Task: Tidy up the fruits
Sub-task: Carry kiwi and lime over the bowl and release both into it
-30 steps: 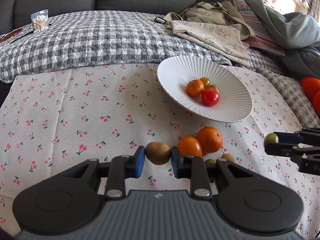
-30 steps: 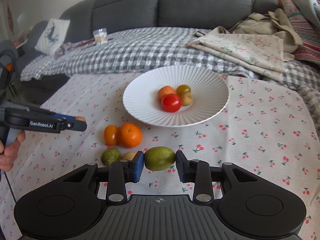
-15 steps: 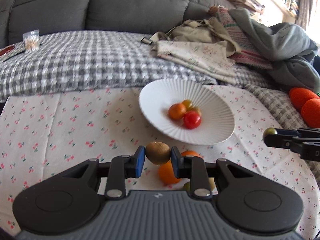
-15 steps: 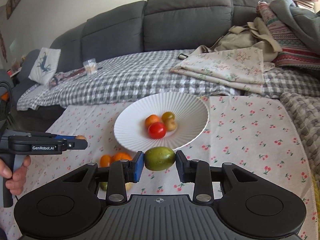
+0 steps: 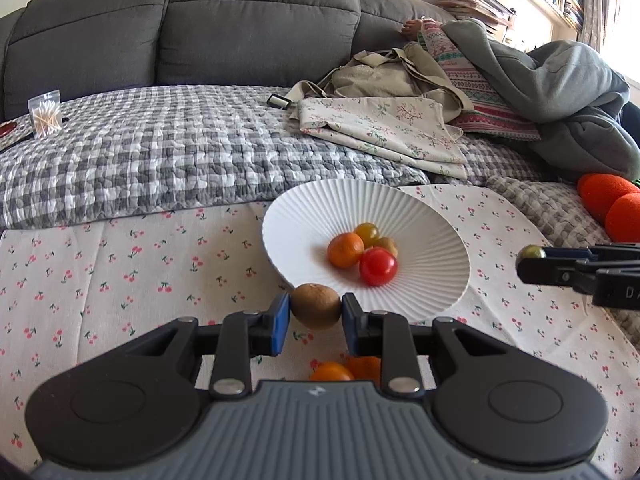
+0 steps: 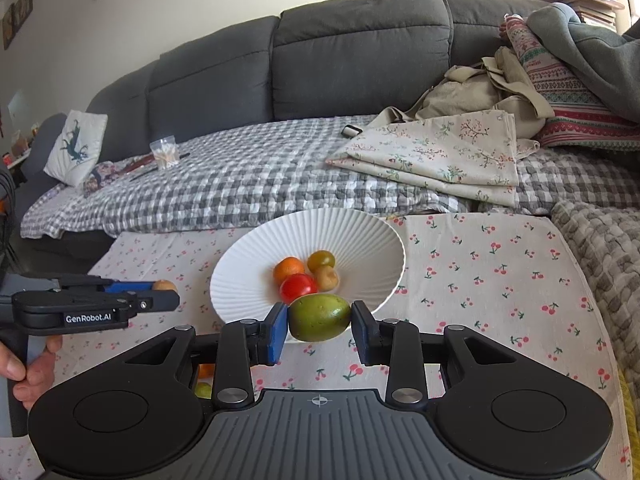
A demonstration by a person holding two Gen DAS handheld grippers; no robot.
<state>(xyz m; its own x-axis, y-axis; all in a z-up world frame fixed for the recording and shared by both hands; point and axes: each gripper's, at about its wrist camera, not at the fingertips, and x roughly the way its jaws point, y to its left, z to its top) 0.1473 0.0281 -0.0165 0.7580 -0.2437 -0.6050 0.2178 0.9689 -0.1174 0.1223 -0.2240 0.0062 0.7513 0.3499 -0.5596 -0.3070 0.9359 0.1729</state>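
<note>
My left gripper (image 5: 315, 312) is shut on a brown kiwi (image 5: 315, 306), held in the air just before the near rim of the white ribbed plate (image 5: 436, 236). My right gripper (image 6: 319, 322) is shut on a green fruit (image 6: 319, 317), also held at the plate's near rim (image 6: 240, 264). The plate holds an orange (image 5: 345, 249), a red tomato (image 5: 378, 266), a green-yellow tomato (image 5: 367, 232) and a small tan fruit (image 5: 386, 245). Orange fruits (image 5: 340, 370) lie on the cloth under my left gripper, partly hidden. The right gripper shows at the right of the left wrist view (image 5: 532, 260).
The cherry-print cloth (image 5: 120, 264) covers the surface. Behind it lie a grey checked quilt (image 5: 180, 148), folded floral fabric (image 5: 384, 128), a bag and clothes against the grey sofa. A cotton-swab box (image 5: 45, 113) stands far left. Orange foam shapes (image 5: 612, 200) sit at right.
Both grippers have risen with their fruits and moved forward toward the plate's near rim. The loose oranges on the cloth have dropped below the left gripper's fingers.
</note>
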